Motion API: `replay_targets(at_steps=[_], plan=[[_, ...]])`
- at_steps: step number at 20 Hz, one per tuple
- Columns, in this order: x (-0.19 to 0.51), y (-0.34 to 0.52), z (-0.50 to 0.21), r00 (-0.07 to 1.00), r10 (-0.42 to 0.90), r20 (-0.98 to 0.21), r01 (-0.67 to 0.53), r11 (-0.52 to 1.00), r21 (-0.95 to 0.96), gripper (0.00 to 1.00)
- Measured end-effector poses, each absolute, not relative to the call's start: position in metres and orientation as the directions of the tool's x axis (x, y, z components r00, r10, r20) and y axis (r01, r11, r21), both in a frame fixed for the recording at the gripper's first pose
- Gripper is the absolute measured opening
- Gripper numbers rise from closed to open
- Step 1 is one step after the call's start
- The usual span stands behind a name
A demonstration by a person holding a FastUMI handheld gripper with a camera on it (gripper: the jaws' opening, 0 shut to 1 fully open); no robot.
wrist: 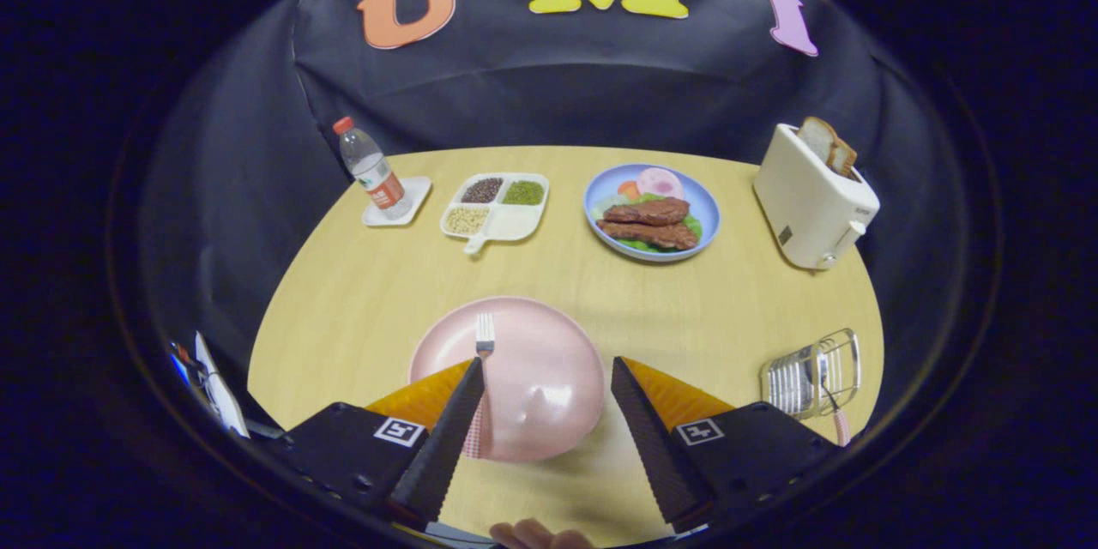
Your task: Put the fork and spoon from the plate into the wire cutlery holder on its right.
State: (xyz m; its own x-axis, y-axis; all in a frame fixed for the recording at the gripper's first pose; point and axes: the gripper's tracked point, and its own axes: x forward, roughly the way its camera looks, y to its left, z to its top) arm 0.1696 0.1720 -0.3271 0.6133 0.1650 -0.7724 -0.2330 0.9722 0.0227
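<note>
One utensil, the fork [485, 334], lies on the pink plate [532, 386] with its tines pointing away from the gripper [549, 377] and its checked handle running back beside the left finger, which hides part of it. The jaws stand wide apart and hold nothing; the plate's middle lies between the fingers, and the fork sits just at the tip of the left one. To the right of the plate, well apart from it on the bench [360, 292], stands the wire cutlery holder [811, 373]. A dark slender stem with a checked end leans out of the holder; it is probably the spoon's handle, though the bowl cannot be made out through the wires. Judged from this layout, the task is about half done: the spoon appears to be stowed, the fork is still to be gripped, lifted, carried right and dropped into the holder. Beyond the plate, from left to right, stand a water bottle [371, 170] on a coaster, a divided tray of beans [497, 206], a blue plate of food [652, 213] and a toaster [813, 197] holding bread. Fingertips of a person's hand [539, 536] show behind the gripper.
</note>
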Motion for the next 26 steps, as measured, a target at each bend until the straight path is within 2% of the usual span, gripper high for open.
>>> replay_targets(at_steps=[8, 12, 16, 21, 24, 26], plan=[[0.169, 0.209, -0.357, 0.738, 0.166, -0.654, -0.228, 0.974, -0.011, 0.9], [0.156, 0.225, -0.4, 0.701, 0.141, -0.699, -0.224, 0.974, -0.029, 0.91], [0.148, 0.232, -0.43, 0.674, 0.105, -0.732, -0.221, 0.973, -0.064, 0.86], [0.152, 0.234, -0.449, 0.641, 0.072, -0.764, -0.202, 0.976, -0.077, 0.73], [0.153, 0.235, -0.455, 0.634, 0.049, -0.772, -0.187, 0.978, -0.091, 0.62], [0.152, 0.238, -0.455, 0.635, 0.046, -0.772, -0.193, 0.976, -0.101, 0.6]])
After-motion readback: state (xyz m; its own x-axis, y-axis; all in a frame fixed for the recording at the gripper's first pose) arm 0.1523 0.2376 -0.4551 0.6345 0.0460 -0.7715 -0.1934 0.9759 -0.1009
